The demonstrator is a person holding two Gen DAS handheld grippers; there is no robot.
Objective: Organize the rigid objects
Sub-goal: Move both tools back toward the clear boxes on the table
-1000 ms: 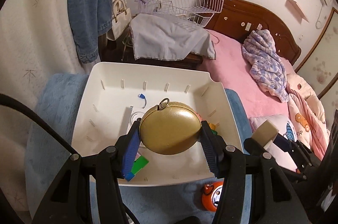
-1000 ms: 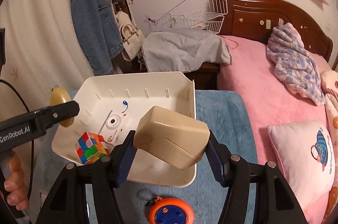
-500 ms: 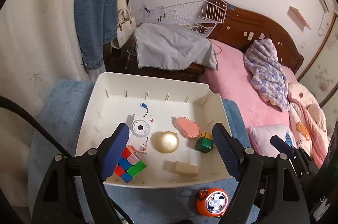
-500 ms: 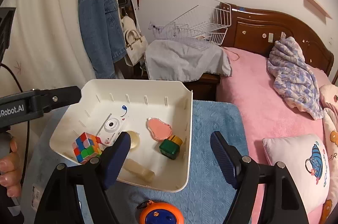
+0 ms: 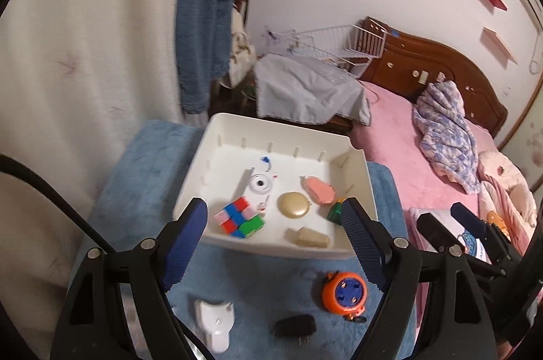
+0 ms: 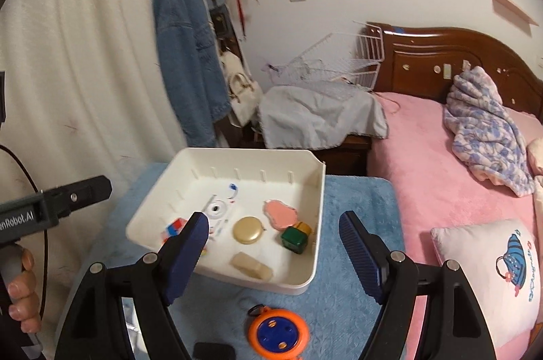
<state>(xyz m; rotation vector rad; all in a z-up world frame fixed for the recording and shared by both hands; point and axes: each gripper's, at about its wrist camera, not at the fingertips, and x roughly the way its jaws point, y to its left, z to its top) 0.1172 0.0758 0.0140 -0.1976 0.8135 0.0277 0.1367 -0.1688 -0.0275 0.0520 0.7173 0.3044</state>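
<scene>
A white tray (image 5: 210, 163) sits on a blue mat (image 5: 142, 176). Inside it lie a gold round compact (image 5: 293, 205), a beige block (image 5: 310, 237), a colour cube (image 5: 239, 217), a pink piece (image 5: 319, 188) and a green cube (image 5: 335, 212). My left gripper (image 5: 273, 207) hangs open above the tray's near edge, holding nothing. In the right wrist view the compact (image 6: 247, 230) and the block (image 6: 251, 265) rest in the tray (image 6: 315, 224). My right gripper (image 6: 273, 219) hovers over them with its jaws opening and nothing between them.
On the mat in front of the tray lie an orange tape measure (image 5: 344, 292), a white plug-like piece (image 5: 213, 322) and a black adapter (image 5: 295, 326). A pink bed (image 6: 424, 156) stands to the right, and a curtain (image 6: 85, 54) hangs on the left. A hand (image 6: 20, 288) holds the left tool.
The left gripper let go of the gold compact and the right let go of the beige block; both now lie in the tray. Both grippers opened and drew back and upward.
</scene>
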